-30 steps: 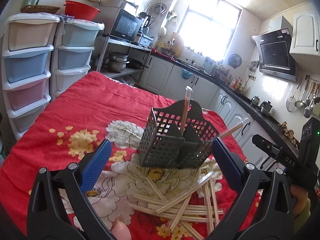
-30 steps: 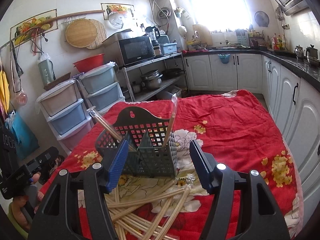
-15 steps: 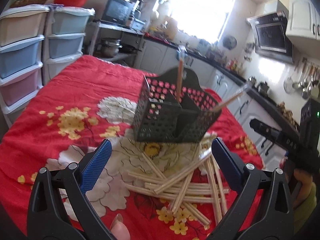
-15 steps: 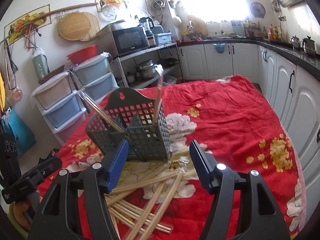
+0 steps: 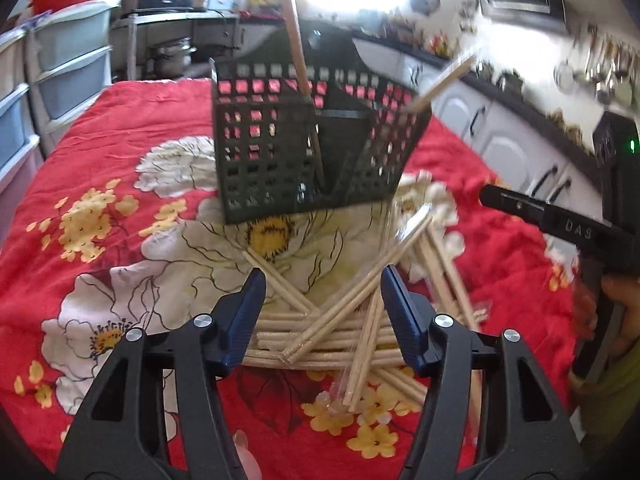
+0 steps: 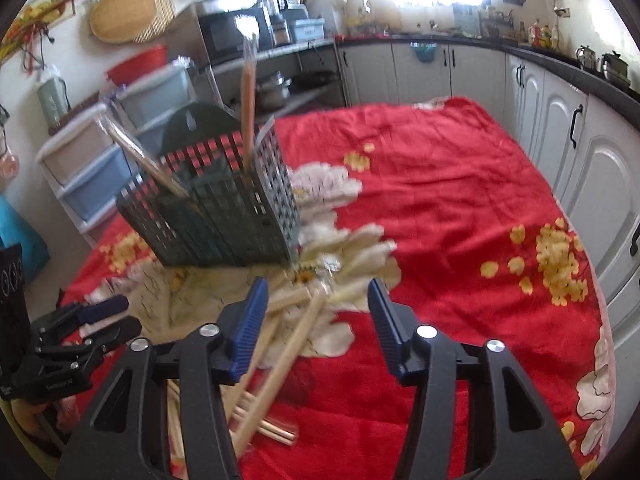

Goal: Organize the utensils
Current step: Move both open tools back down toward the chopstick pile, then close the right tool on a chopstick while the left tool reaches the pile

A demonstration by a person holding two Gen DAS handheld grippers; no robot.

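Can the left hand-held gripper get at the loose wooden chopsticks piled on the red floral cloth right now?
Probably yes. The left hand-held gripper hangs right over the pile of pale wooden chopsticks, its jaws just narrowed but still apart. The dark mesh utensil basket stands beyond, out of the way.

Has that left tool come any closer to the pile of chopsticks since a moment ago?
Yes. The left tool has dropped toward the chopstick pile in front of the dark utensil caddy, its jaws just closing partway; no pad grips a stick yet.
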